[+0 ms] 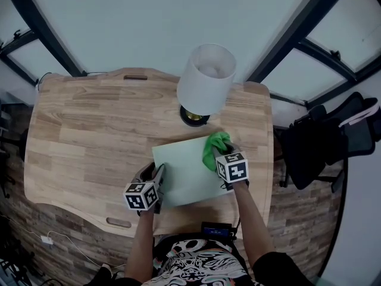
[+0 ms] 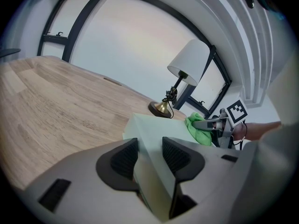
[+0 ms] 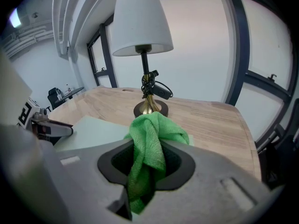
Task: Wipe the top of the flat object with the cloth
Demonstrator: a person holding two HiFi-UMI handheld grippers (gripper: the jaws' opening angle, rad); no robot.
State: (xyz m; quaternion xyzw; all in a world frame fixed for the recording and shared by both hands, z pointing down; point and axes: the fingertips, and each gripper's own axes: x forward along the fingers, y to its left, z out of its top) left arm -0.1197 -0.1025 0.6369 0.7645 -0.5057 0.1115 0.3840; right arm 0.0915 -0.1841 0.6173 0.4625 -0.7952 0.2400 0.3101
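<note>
A pale green flat board (image 1: 186,170) lies on the wooden table (image 1: 89,136) in front of the lamp. My left gripper (image 1: 156,177) is shut on the board's left edge (image 2: 147,171), which runs between its jaws. My right gripper (image 1: 219,155) is shut on a bright green cloth (image 3: 147,143), and the cloth (image 1: 214,145) rests on the board's far right corner. In the left gripper view the cloth (image 2: 198,129) and right gripper (image 2: 217,125) show beyond the board (image 2: 154,127).
A lamp with a white shade (image 1: 206,79) and brass base (image 3: 150,109) stands just behind the board. Black chairs (image 1: 324,139) stand off the table's right edge. The left half of the table is bare wood.
</note>
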